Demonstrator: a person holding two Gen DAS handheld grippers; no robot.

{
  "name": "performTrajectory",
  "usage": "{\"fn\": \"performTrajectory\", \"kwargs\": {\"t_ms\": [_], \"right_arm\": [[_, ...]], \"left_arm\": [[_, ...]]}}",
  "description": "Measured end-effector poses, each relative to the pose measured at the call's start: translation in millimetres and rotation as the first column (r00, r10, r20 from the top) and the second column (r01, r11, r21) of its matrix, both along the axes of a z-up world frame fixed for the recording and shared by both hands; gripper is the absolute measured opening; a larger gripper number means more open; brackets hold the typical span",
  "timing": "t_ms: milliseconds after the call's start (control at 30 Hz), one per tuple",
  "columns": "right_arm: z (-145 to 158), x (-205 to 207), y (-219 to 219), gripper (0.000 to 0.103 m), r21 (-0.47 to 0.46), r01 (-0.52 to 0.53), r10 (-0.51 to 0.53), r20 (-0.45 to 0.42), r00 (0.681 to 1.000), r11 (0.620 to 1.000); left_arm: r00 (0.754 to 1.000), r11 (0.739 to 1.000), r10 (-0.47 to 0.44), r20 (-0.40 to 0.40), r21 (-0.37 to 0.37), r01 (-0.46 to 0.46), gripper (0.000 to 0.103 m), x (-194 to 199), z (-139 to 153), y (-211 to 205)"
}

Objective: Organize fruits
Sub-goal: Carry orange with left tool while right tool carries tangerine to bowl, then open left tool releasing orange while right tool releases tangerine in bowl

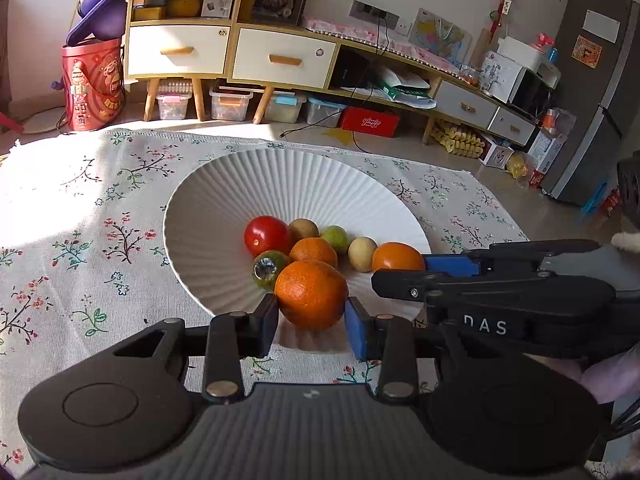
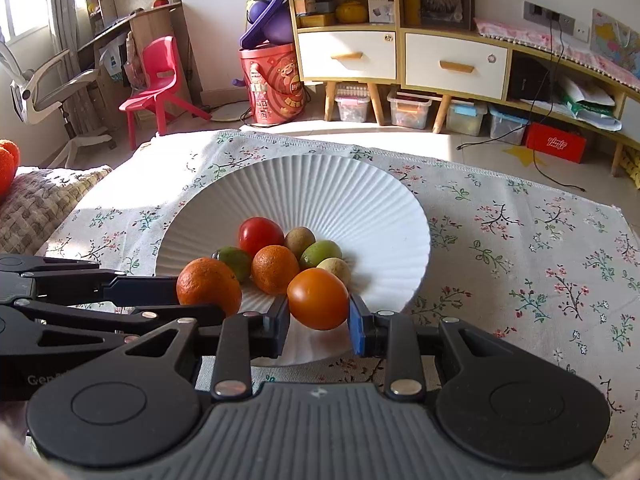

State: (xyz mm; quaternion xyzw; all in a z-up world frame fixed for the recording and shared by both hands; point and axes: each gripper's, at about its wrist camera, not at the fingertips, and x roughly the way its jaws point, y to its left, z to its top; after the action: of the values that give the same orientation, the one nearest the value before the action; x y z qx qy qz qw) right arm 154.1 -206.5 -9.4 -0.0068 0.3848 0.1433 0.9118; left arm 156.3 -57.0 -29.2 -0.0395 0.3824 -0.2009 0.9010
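A white ribbed bowl (image 1: 224, 216) (image 2: 360, 200) stands on a floral tablecloth and holds several small fruits: a red tomato (image 1: 267, 235) (image 2: 261, 235), a mandarin (image 1: 313, 251) (image 2: 275, 269), a kiwi (image 1: 303, 229) and green and pale fruits. My left gripper (image 1: 311, 312) is shut on a large orange (image 1: 311, 299) (image 2: 209, 286) over the bowl's near rim. My right gripper (image 2: 318, 314) is shut on an orange tomato (image 2: 318, 298) (image 1: 398, 257) over the near rim, just right of the left gripper.
The floral tablecloth (image 1: 80, 240) (image 2: 540, 260) covers the table. Beyond its far edge are a cabinet with drawers (image 1: 176, 52), storage boxes, a red bucket (image 1: 93, 84) and a red chair (image 2: 156, 80). More oranges (image 2: 8, 160) lie at the far left.
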Motion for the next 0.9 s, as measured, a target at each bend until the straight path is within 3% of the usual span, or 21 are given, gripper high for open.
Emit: {"fn": "performTrajectory", "kwargs": {"t_ms": [367, 767, 900], "right_arm": [[5.9, -3.5, -7.0, 0.034, 0.022, 0.011, -0.011, 0.003, 1.0, 1.0], [14.8, -23.4, -29.4, 0.05, 0.026, 0.064, -0.065, 0.024, 0.998, 0.998], [17.4, -32.3, -29.7, 0.054, 0.017, 0.076, -0.076, 0.028, 0.997, 0.997]], "left_arm": [[1.0, 1.0, -0.006, 0.015, -0.005, 0.006, 0.028, -3.4, 7.4, 2.9], [1.0, 0.999, 0.014, 0.016, 0.035, -0.015, 0.052, -26.5, 14.1, 17.6], [0.999, 0.998, 0.044, -0.005, 0.052, -0.044, 0.065, -34.4, 13.4, 22.1]]}}
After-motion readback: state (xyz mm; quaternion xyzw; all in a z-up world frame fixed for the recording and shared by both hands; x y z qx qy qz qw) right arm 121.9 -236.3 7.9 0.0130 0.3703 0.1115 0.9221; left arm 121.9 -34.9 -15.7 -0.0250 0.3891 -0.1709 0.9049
